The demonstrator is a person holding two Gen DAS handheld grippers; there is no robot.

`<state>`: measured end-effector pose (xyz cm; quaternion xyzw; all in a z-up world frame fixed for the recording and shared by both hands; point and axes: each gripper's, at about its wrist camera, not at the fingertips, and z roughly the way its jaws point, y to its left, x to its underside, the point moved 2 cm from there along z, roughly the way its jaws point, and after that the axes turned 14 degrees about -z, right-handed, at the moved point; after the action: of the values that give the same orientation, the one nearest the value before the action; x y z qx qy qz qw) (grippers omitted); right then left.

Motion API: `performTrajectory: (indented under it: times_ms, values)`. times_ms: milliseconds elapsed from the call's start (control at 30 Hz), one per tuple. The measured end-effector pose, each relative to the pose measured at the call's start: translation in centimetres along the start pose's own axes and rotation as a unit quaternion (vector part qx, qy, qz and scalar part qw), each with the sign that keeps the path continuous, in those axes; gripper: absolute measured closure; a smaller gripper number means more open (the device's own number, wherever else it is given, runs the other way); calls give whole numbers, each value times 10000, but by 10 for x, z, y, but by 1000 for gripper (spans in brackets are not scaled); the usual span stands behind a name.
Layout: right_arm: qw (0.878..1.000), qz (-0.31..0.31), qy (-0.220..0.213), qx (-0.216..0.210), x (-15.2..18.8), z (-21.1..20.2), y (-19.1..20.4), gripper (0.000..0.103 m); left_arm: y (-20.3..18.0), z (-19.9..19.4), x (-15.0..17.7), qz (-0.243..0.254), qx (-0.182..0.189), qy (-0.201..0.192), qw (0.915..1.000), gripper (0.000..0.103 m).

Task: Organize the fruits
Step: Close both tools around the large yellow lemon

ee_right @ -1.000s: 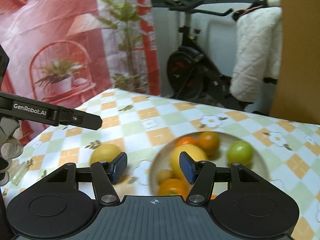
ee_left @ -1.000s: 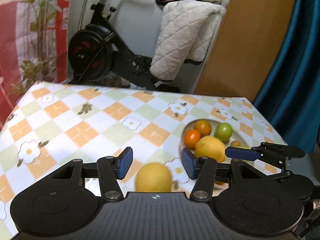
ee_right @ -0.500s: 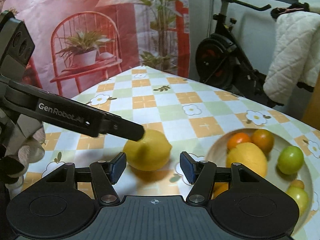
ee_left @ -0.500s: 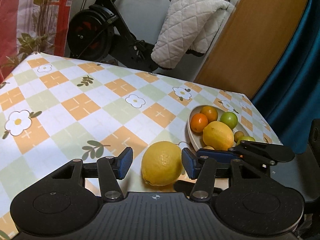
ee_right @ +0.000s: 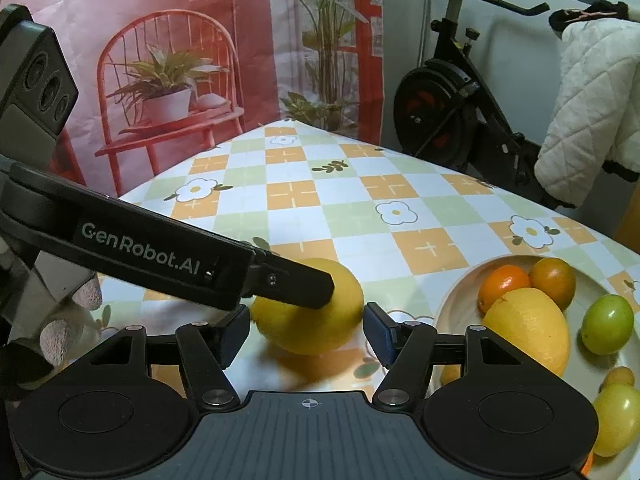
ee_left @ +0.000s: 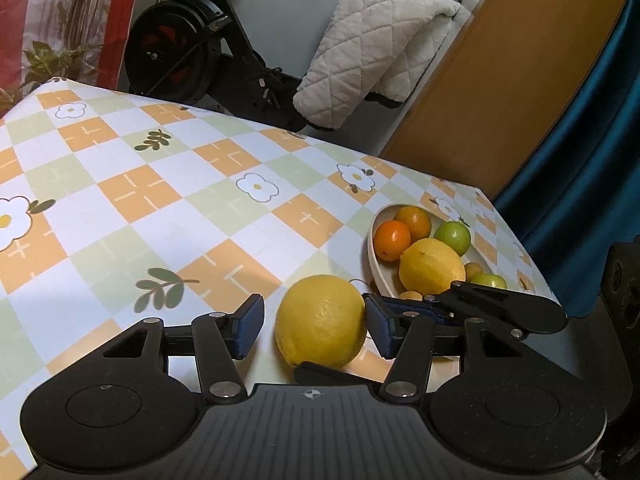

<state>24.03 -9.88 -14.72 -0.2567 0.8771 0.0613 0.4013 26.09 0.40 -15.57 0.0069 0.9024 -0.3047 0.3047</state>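
Note:
A loose yellow lemon [ee_left: 321, 320] lies on the checked tablecloth just left of the white fruit bowl [ee_left: 374, 236]. My left gripper [ee_left: 313, 326] is open with the lemon between its blue pads, the right pad touching it or nearly so. My right gripper [ee_right: 307, 334] is open around the same lemon [ee_right: 310, 320] from another side. The left gripper's finger [ee_right: 288, 280] crosses in front of the lemon there. The bowl [ee_right: 456, 292] holds a lemon [ee_right: 528, 326], two oranges, green fruits and small yellow ones.
The table [ee_left: 120, 200] has a checked cloth with flowers. An exercise bike [ee_left: 192, 48] with a white quilted jacket [ee_left: 372, 48] stands behind it. A wooden door and blue curtain [ee_left: 580, 140] are at the right. A red printed backdrop [ee_right: 180, 60] hangs at the left.
Both grippers have moved in toward the loose lemon and now straddle it. The lemon sits closer to the pads in both views. The jaws have stayed open.

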Motion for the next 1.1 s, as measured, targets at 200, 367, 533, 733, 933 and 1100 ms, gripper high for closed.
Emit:
performTrajectory:
  times_ms: [200, 367, 533, 733, 933, 1100]
  values:
    - [10000, 29, 16, -13, 2, 3, 2, 44, -7, 8, 9, 236, -155, 56, 9996, 46]
    - [9997, 223, -43, -98, 6, -3, 0, 45, -8, 5, 11, 272, -138, 127, 9995, 45]
    - [9992, 362, -151, -44, 11, -13, 1, 47, -15, 1, 15, 354, -174, 172, 9991, 45]
    - [9984, 453, -332, 45, 16, -32, -3, 47, -32, -4, 17, 522, -172, 164, 9984, 45]
    - [9965, 579, -590, 76, 24, -56, -14, 56, -57, -6, 19, 715, 61, 192, 9972, 64]
    - [9961, 629, -560, 279, 30, -65, -24, 57, -76, 5, 23, 839, 68, 326, 9959, 67]
